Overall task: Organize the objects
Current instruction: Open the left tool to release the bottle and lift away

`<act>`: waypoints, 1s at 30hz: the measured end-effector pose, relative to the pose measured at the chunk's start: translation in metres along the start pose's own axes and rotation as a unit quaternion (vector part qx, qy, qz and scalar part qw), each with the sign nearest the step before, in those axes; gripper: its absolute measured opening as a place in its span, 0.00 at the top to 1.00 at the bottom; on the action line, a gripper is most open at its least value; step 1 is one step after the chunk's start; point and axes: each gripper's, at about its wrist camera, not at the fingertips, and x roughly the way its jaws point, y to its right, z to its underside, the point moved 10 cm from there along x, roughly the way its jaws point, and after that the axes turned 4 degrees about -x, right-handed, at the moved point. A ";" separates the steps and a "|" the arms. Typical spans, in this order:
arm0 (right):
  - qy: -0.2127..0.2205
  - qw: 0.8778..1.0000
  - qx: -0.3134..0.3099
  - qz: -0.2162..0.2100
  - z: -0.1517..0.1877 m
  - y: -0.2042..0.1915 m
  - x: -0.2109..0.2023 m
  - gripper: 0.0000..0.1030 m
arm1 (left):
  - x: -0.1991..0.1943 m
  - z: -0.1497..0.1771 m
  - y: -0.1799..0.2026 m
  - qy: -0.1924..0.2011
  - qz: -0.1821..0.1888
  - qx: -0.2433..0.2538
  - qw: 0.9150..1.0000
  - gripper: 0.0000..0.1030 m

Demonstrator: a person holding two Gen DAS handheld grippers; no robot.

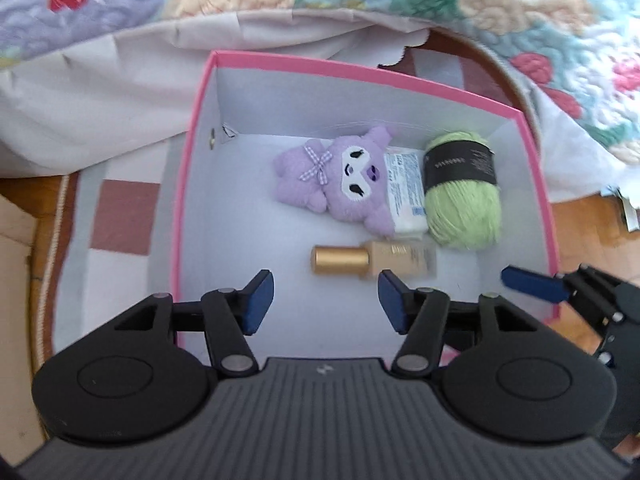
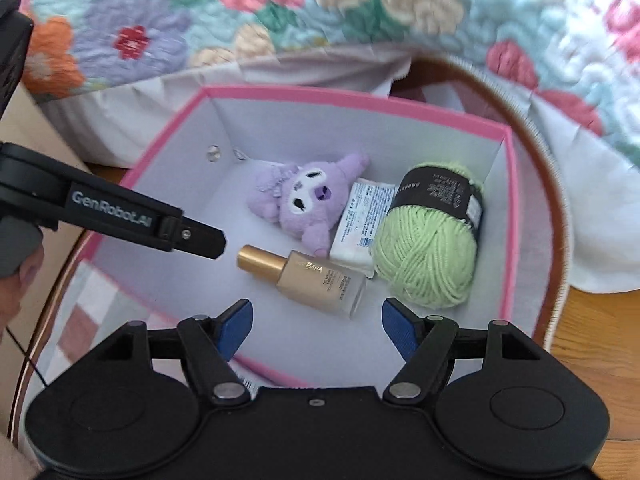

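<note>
Item: pink box, contents check, read near to far.

Left gripper [image 1: 326, 300], bottom of the left wrist frame: jaws spread, nothing between them, poised above the near edge of the box. Right gripper [image 2: 316, 326], bottom of the right wrist frame: jaws likewise spread and empty, above the same near edge. Neither carries a thing.

Pink box [image 1: 362, 70], centre of both frames: open-topped, pink outside and on the rim, white inside, standing on a checked rug [image 1: 124, 216]. Its left half is bare.

Contents, all in the right half:
- Foundation bottle [image 2: 310, 276], nearest: beige, gold cap, lying on its side, cap toward frame left.
- Purple plush [image 2: 304, 196], behind it: soft toy with a white face patch and a checked bow, lying down.
- White packet [image 2: 358, 220], printed in blue, wedged between plush and yarn, touching both.
- Green yarn ball [image 2: 430, 240], at the right wall: pale green, black paper band round its far end.

Beyond the box: white sheet and a floral quilt [image 2: 280, 4], top of frame.

Status, as judged: four things lie in the box; no loose thing waits outside it in either view. The task looks at or near its end; whether more remains out of frame cannot be told.
</note>
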 end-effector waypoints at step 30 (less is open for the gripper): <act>0.058 0.993 -0.089 -0.045 0.023 -0.106 -0.239 0.26 | -0.225 0.102 0.040 0.060 0.000 0.052 0.997 0.33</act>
